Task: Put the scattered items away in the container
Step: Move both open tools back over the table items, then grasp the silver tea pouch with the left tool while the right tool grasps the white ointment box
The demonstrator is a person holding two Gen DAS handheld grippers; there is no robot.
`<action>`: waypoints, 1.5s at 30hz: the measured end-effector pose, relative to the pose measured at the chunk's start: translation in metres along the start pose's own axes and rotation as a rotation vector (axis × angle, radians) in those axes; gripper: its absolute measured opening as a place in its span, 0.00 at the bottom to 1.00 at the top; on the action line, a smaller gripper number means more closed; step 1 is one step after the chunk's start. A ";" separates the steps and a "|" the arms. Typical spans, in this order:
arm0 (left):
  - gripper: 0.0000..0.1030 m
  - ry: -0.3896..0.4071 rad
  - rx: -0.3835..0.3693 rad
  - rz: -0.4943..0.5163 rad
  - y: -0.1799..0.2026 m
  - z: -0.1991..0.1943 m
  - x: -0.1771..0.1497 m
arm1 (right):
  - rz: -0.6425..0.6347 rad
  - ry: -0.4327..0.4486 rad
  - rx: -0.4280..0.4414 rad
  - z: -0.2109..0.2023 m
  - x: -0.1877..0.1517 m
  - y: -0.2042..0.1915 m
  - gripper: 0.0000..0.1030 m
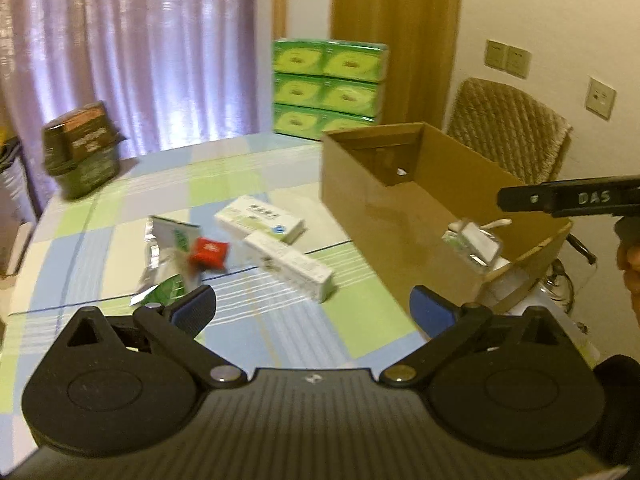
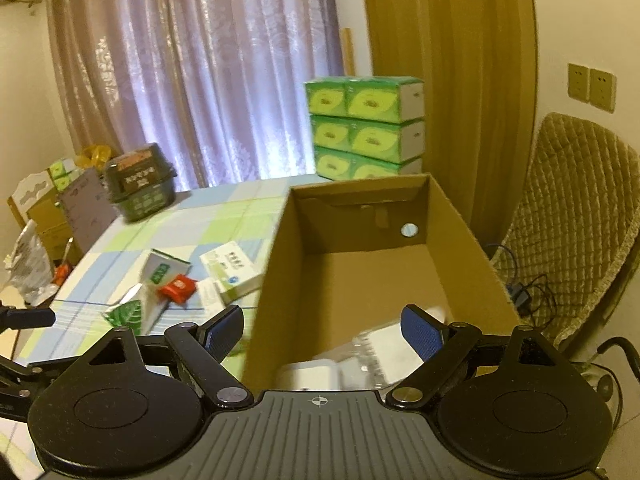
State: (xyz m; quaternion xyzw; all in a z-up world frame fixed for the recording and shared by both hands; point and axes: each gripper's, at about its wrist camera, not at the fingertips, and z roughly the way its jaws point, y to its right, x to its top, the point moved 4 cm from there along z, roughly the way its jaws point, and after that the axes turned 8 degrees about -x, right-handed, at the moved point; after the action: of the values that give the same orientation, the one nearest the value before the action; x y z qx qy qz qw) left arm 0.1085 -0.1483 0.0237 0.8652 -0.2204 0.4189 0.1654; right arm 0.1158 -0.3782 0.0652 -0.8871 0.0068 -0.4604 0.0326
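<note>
2 grippers, left gripper [image 1: 314,308] and right gripper [image 2: 322,330], spread empty; 2 white boxes [image 1: 260,218], 1 red packet [image 1: 210,253] outside carton [image 2: 360,280].

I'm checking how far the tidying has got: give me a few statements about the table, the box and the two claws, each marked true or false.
1. The brown cardboard box is completely empty. False: pale packets lie at its near end.
2. A small red packet lies on the checked tablecloth. True.
3. The left claw grips a white carton. False: its jaws are wide apart and hold nothing.
4. The right claw is open, over the box's near end. True.
5. Two long white cartons remain outside the box. True.
</note>
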 end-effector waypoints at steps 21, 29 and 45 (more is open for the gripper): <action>0.99 -0.066 0.118 -0.103 -0.119 -0.018 -0.037 | -0.240 -0.084 0.176 0.044 -0.029 -0.140 0.88; 0.99 -0.105 0.119 -0.133 -0.157 0.038 -0.033 | -0.304 -0.151 0.155 0.106 -0.038 -0.152 0.88; 0.93 -0.181 -0.023 -0.250 -0.210 0.151 -0.032 | -0.402 -0.274 0.095 0.226 -0.046 -0.159 0.88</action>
State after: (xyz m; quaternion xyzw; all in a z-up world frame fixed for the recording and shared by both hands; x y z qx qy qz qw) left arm 0.2982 -0.0329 -0.1130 0.9181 -0.1297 0.3130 0.2057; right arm 0.2707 -0.2060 -0.0921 -0.9223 -0.1958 -0.3327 -0.0172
